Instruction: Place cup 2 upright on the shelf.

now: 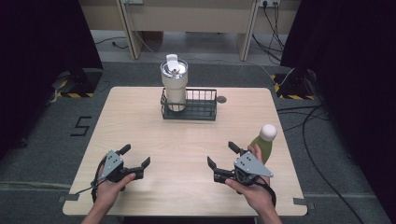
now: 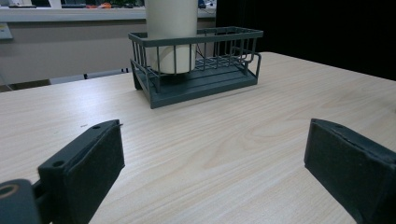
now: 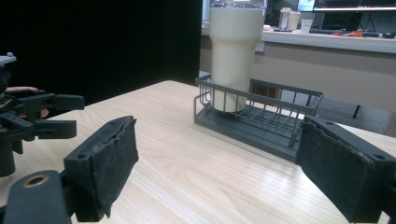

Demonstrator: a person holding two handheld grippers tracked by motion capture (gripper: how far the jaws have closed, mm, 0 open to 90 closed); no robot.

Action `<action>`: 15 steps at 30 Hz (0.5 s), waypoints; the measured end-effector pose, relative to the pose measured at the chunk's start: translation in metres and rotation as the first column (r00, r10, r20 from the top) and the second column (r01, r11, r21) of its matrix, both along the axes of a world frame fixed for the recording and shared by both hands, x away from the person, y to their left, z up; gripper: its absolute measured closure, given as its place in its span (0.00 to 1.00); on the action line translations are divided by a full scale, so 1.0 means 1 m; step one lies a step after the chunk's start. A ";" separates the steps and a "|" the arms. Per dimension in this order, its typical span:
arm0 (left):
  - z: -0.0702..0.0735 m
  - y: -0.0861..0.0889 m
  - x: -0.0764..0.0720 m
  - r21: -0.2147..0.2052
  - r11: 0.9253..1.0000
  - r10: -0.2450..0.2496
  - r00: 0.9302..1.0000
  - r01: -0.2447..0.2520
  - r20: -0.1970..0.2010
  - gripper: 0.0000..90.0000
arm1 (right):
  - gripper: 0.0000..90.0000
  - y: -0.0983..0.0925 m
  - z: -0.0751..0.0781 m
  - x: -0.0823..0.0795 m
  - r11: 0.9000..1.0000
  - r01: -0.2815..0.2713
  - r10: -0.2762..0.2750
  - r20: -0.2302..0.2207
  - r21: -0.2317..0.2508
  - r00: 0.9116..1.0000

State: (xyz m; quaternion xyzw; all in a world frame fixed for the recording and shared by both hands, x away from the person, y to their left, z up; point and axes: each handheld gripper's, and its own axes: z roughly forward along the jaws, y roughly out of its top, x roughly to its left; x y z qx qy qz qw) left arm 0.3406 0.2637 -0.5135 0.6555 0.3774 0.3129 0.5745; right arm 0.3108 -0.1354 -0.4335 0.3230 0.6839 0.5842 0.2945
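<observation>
Green bottle (image 1: pixel 264 141) stood on the counter (image 1: pixel 154 135) just beside the right tongs (image 1: pixel 221 155), outside the spread jaws, left tongs (image 1: pixel 137 155) likewise spread, nothing pinched.

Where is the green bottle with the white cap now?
In the high view, the green bottle stands near the table's right edge, just beyond the right hand-held gripper.

Overhead view, two low views sharing basket (image 1: pixel 189 105)
</observation>
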 end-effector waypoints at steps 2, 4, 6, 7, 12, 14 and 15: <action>0.000 0.000 0.000 0.001 1.000 0.001 1.000 -0.001 0.000 0.05 | 0.14 -0.002 0.000 -0.002 1.000 0.002 -0.002 -0.001 0.003 1.000; 0.000 0.000 0.000 0.001 1.000 0.001 1.000 -0.001 0.001 0.05 | 0.14 -0.004 0.000 -0.004 1.000 0.005 -0.005 -0.001 0.003 1.000; 0.000 0.000 0.000 0.000 1.000 0.000 1.000 0.000 0.000 0.05 | 0.14 -0.008 0.000 -0.008 1.000 0.013 -0.013 0.000 0.000 1.000; 0.000 0.000 0.000 0.000 1.000 0.000 1.000 0.000 0.000 0.05 | 0.14 -0.008 0.000 -0.008 1.000 0.013 -0.013 0.000 0.000 1.000; 0.000 -0.001 0.000 0.002 1.000 -0.002 1.000 0.002 -0.001 0.05 | 0.15 -0.018 -0.005 -0.017 1.000 0.023 -0.023 -0.011 0.004 1.000; 0.000 -0.001 0.000 0.003 1.000 -0.002 1.000 0.002 -0.001 0.05 | 0.15 -0.019 -0.006 -0.019 1.000 0.024 -0.024 -0.016 0.003 1.000; -0.001 -0.001 0.000 0.003 1.000 -0.002 1.000 0.002 -0.002 0.05 | 0.15 -0.021 -0.009 -0.022 1.000 0.026 -0.026 -0.021 0.000 0.999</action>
